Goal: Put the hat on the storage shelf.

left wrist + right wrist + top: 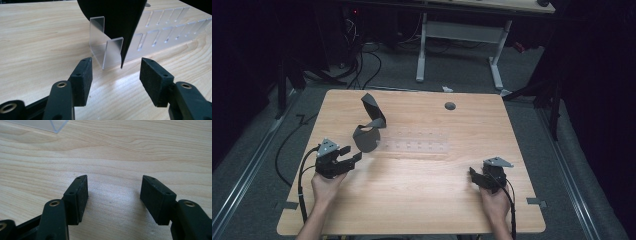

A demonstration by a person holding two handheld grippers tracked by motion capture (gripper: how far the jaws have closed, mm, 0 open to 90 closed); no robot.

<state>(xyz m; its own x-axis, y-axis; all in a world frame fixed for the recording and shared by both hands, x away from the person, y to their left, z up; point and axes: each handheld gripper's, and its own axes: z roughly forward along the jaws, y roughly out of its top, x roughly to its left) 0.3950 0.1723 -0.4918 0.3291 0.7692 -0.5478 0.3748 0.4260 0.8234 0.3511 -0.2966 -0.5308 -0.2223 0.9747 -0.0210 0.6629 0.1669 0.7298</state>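
Left gripper (348, 158) hovering low over the counter (422, 200), jaws standing well apart with nothing between them, aimed at the dark curled strip (369, 127) just ahead. Strip standing on edge at the near-left end of the clear slotted rack (417, 142), its lower edge seen in the left gripper view coming down right beside the clear upright tab (107, 47). Right gripper (477, 176) resting near the counter's right side, well apart from all that, jaws likewise spread and empty. Probably best to ease in slowly, square both pads on the strip's lower edge, close gently so the thin sheet does not buckle, and avoid nudging the rack
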